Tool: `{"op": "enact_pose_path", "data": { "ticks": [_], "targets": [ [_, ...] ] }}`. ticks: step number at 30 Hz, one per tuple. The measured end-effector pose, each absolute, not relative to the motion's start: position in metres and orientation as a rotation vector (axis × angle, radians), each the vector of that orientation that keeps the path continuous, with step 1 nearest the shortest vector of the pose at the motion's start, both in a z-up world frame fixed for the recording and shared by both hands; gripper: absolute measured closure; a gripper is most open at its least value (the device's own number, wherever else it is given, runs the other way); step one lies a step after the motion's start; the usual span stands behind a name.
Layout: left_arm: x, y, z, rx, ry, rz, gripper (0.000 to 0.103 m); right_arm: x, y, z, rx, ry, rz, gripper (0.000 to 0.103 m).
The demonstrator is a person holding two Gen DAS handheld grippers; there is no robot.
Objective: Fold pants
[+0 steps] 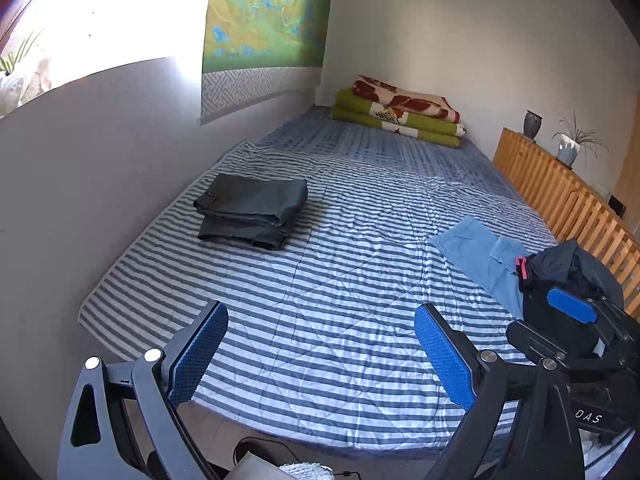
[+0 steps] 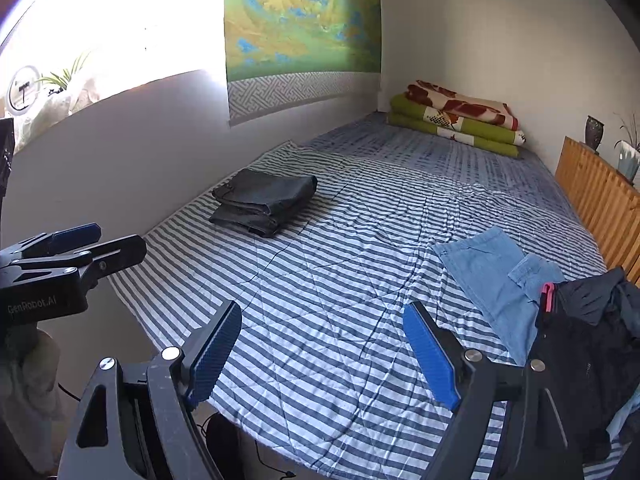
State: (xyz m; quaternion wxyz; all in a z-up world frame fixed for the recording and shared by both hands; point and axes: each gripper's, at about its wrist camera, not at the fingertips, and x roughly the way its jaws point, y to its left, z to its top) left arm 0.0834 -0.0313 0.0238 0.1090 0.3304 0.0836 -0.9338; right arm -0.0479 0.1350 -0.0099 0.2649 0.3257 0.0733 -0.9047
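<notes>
A folded pair of dark grey pants (image 1: 252, 208) (image 2: 264, 200) lies on the striped bed cover (image 1: 340, 280) (image 2: 340, 280), far left near the wall. Light blue jeans (image 1: 476, 256) (image 2: 492, 280) lie flat at the right. A heap of dark clothes (image 1: 568, 272) (image 2: 588, 340) partly covers their near end. My left gripper (image 1: 324, 354) (image 2: 122, 239) is open and empty above the bed's near edge. My right gripper (image 2: 323, 354) (image 1: 530, 312) is open and empty too, close beside the dark heap.
Folded green and red blankets (image 1: 400, 112) (image 2: 456, 120) are stacked at the bed's far end. A wooden slatted cabinet (image 1: 560, 192) (image 2: 600, 192) with a vase and a potted plant runs along the right side. A grey wall (image 1: 80, 200) borders the left. Cables lie on the floor below.
</notes>
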Motion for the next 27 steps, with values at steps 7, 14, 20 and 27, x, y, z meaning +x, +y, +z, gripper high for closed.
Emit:
{"op": "enact_pose_path", "data": {
  "ticks": [7, 14, 20, 27],
  "targets": [
    [0.0851, -0.0298, 0.0249, 0.964, 0.234, -2.741, 0.006, -0.0458, 0.1399, -0.0080, 0.876, 0.188, -2.458, 0.023],
    [0.0825, -0.0305, 0.0254, 0.969, 0.229, -2.731, 0.005, -0.0471, 0.1416, -0.0134, 0.896, 0.182, -2.457, 0.023],
    [0.0806, -0.0311, 0.0239, 0.971, 0.222, -2.728, 0.005, -0.0477, 0.1412, -0.0133, 0.897, 0.189, -2.459, 0.023],
    [0.0789, -0.0353, 0.0198, 0.975, 0.236, -2.723, 0.005, -0.0480, 0.1411, -0.0138, 0.903, 0.193, -2.457, 0.023]
  ]
}}
